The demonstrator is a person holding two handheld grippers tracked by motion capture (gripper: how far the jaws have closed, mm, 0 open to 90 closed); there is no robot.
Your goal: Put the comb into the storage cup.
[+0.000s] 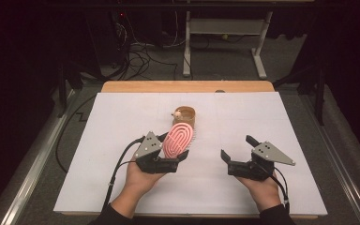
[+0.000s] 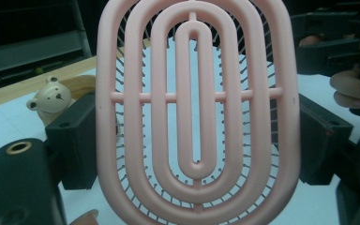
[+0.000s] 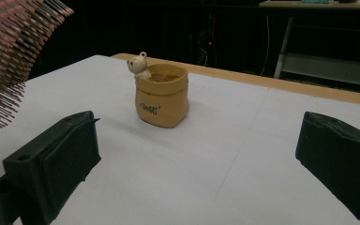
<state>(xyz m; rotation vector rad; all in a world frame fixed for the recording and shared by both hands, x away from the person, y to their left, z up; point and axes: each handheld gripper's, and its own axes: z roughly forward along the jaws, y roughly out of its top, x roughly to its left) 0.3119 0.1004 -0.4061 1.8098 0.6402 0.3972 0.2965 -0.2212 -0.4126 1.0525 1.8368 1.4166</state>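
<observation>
**Pink brush held up by the left gripper, with the bear pot just beyond it**

A pink oval hairbrush (image 1: 178,139) is clamped between the jaws of the left gripper (image 1: 171,159); in the left gripper view the two black jaws are seen pressed against the brush's long sides, with the ribbed back (image 2: 194,112) turned toward the camera and the bristles pointing away. The brush's long axis is seen running up and away from that gripper, tilted toward the far side of the table.

Directly beyond the raised tip of the brush, a small tan sack-shaped pot with a bear figure on its rim (image 1: 184,115) stands upright on the white table sheet (image 1: 122,122). From the high view the tip appears to overlap the pot's near edge; whether they touch cannot be told. The pot lies ahead of the left gripper and slightly to its right, and the left hand is judged the nearer of the two.

The right gripper (image 1: 238,159) is held with its jaws spread wide and nothing between them. From it the pot (image 3: 161,96) lies ahead and to the left, well apart, with the bristles (image 3: 14,51) seen at its far left.

Open sheet is left on all sides of the pot; the wooden table edge (image 1: 187,86) lies farther beyond it.
</observation>
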